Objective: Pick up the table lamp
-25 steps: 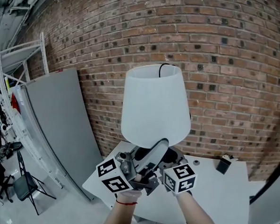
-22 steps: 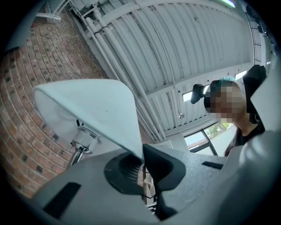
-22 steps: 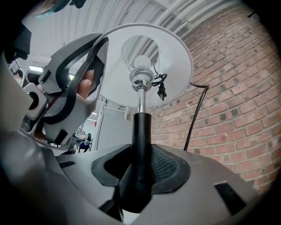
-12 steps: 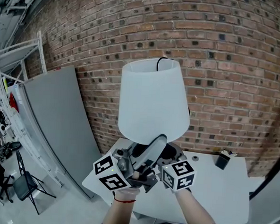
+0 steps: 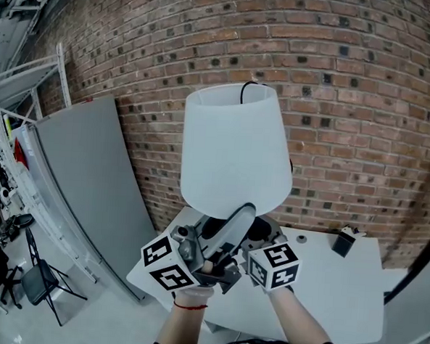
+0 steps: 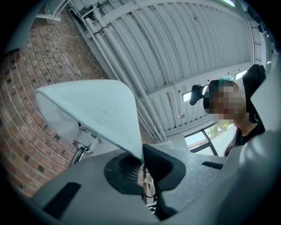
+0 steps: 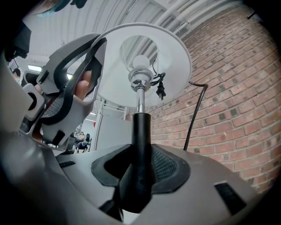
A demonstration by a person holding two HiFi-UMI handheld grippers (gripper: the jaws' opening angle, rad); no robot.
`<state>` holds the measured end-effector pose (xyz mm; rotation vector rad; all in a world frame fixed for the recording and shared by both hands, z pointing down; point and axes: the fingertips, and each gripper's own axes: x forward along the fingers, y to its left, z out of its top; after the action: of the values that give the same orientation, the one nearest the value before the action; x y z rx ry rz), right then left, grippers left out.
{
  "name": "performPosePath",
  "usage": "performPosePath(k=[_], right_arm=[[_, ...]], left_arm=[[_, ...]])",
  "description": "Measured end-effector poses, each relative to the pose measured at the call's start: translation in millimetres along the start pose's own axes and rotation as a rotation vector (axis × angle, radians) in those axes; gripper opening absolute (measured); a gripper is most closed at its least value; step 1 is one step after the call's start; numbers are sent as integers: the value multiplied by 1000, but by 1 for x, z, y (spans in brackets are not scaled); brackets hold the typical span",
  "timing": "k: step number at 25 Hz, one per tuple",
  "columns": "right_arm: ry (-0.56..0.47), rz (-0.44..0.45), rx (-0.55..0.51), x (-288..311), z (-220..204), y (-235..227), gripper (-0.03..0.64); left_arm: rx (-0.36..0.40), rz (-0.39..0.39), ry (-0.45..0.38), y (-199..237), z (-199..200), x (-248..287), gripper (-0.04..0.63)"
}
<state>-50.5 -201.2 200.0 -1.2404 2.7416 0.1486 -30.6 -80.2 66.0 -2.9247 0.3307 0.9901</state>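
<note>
**A:** What does the right gripper (image 7: 139, 167) have?

**B:** Its jaws are clamped on the black stem (image 7: 141, 132) of the table lamp (image 5: 234, 151). The stem rises straight up from between the pads to the bulb fitting.

**A:** And the left gripper (image 6: 144, 169)?

**B:** It is pinched on the lower rim of the white shade (image 6: 94, 112), which fans out above its jaws and to their left.

**A:** So where is the lamp?

**B:** Directly above both grippers, upright, with the shade in front of the brick wall (image 5: 351, 81). The white table (image 5: 338, 299) lies below and beyond them. The lamp's base is hidden behind the grippers, so whether it has cleared the table cannot be told.

**A:** How should the lift be done?

**B:** The stem grip probably ought to carry the weight and the left gripper only steady the shade. A thin shade likely dents or skews if squeezed or pulled. Both grippers should move together, minding the black cord (image 7: 195, 114) to the right of the stem.
</note>
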Motion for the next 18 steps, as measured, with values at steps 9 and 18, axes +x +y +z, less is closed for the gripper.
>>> performPosePath(k=[9,18], right_arm=[[-3,9,3,2,-1,4,147],[-9,9,7,-4,-2,5,149]], left_arm=[[0,10,0,1,2,-3,14],[3,10,8,-6,-2,-3,14]])
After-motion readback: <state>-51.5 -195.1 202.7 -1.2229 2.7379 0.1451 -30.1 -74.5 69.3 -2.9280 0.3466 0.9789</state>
